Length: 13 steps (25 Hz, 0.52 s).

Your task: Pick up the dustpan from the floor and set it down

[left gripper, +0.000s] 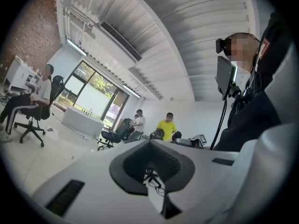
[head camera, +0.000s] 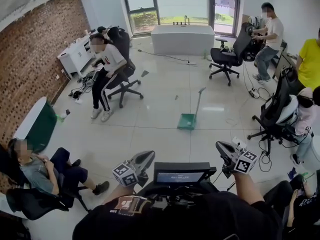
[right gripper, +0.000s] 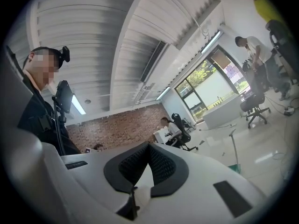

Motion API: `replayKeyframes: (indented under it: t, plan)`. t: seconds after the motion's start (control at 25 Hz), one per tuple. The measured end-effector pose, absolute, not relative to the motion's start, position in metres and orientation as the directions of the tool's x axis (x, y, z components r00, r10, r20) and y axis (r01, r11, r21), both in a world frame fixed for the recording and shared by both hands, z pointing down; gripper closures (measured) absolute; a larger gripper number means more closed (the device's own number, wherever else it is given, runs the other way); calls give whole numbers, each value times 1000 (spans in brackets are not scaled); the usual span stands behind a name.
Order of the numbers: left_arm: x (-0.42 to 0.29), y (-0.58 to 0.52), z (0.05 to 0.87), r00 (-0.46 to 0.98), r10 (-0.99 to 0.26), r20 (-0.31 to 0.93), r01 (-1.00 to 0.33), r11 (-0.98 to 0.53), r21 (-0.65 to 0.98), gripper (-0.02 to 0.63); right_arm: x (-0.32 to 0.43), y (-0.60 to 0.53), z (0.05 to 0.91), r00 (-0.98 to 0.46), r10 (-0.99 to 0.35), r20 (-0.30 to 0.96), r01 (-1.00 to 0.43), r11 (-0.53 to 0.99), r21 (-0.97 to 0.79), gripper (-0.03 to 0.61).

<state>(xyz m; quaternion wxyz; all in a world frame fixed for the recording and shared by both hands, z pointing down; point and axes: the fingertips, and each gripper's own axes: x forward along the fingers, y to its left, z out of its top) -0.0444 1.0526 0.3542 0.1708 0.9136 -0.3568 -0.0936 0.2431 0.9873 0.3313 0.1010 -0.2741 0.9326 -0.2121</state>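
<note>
Both grippers are held level in front of the wearer, and neither one holds anything. The left gripper (head camera: 145,158) has its jaws together at the tips with nothing between them, as its own view shows. The right gripper (head camera: 223,149) is closed just the same, its ribbed pads (right gripper: 161,164) meeting along a line. Each carries its marker cube, the left one (head camera: 125,174) and the right one (head camera: 246,161), and a small screen (head camera: 180,177) sits between the two.

The dustpan (head camera: 187,120) is on the floor ahead of the grippers, roughly between their lines and well apart from both. It is green, and its long handle (head camera: 200,99) leans up and away to the right. From the right gripper's view the handle (right gripper: 235,146) shows just over the gripper's body.

Ahead and to the left of the left gripper a person in white (head camera: 106,66) sits on an office chair. Nearer, left of that gripper, another person (head camera: 42,169) sits low. Far ahead of the dustpan is a white tub (head camera: 182,38) under the window. Ahead and to the right of the right gripper stands an empty black chair (head camera: 231,54). Further right is someone in yellow (head camera: 310,64).
</note>
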Motion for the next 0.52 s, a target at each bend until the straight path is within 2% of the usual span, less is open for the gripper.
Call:
replayKeyframes:
  t: [0.52]
  plan:
    - [-99,1074,369,734,-677,-59,-607,-692,391,589,187,1020,333,-830,-553,-69,-475,768,-430,571]
